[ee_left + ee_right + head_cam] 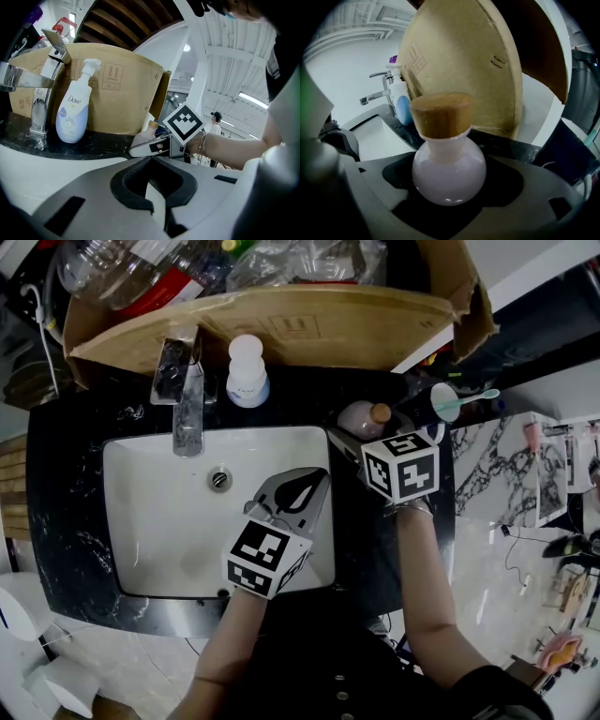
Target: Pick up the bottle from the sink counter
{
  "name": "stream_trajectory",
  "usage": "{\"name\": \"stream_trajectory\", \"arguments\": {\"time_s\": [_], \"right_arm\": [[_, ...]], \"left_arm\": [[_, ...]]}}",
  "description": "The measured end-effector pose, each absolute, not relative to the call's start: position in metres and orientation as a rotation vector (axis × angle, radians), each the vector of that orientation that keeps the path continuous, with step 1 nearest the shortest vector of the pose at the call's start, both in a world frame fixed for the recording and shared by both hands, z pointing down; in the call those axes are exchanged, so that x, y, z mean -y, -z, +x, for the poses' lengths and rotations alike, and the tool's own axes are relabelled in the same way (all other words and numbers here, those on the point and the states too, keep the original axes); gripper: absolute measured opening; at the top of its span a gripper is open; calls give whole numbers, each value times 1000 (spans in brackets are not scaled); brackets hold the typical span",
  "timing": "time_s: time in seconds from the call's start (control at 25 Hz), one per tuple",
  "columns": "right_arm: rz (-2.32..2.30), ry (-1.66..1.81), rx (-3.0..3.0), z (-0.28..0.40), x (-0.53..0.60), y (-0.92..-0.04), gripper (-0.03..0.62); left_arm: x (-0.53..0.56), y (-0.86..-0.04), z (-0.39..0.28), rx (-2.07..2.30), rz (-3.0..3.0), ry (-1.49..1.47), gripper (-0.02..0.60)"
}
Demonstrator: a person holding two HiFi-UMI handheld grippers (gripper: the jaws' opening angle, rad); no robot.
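In the right gripper view alone, the pink bottle (449, 171) is seen clasped between the right gripper's (449, 190) jaws, above the sink counter's (367, 540) right side. The left gripper (157, 190) is held clenched and empty.

The bottle (449, 173) in the right gripper (450, 197) has a glossy, smooth pink body and a matt wooden stopper (440, 115). Beyond the gripper are matt cardboard (464, 61) and a polished black counter (506, 143).

Cardboard box (281, 329) walls off the back, faucet (187, 409) and pump bottle (247, 376) before it; basin (159, 521) lies open.
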State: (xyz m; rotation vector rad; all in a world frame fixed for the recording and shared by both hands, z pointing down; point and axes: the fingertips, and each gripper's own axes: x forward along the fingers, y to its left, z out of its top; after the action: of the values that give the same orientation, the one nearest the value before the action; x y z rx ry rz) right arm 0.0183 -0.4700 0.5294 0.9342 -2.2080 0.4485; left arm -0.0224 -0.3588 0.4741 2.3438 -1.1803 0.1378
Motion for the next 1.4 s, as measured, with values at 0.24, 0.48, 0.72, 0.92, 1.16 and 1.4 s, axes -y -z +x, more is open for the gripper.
{"name": "stream_trajectory", "arguments": {"time_s": [0.24, 0.48, 0.72, 0.92, 1.16, 1.4], "right_arm": [[928, -447, 2206, 18, 471, -530, 407], [937, -444, 2201, 19, 472, -530, 407], [923, -429, 2211, 18, 470, -529, 405], [912, -398, 2238, 16, 461, -526, 405], [924, -431, 2305, 14, 445, -515, 405], [923, -468, 2378, 16, 424, -499, 405]], "left_arm": [[359, -475, -23, 1183, 2336, -140, 17], [359, -474, -29, 1193, 2338, -148, 17], [359, -472, -34, 1209, 2339, -159, 17], [357, -471, -36, 1220, 2336, -172, 18], [353, -466, -37, 1234, 2347, -195, 17], [349, -457, -40, 1249, 2374, -228, 17]]}}
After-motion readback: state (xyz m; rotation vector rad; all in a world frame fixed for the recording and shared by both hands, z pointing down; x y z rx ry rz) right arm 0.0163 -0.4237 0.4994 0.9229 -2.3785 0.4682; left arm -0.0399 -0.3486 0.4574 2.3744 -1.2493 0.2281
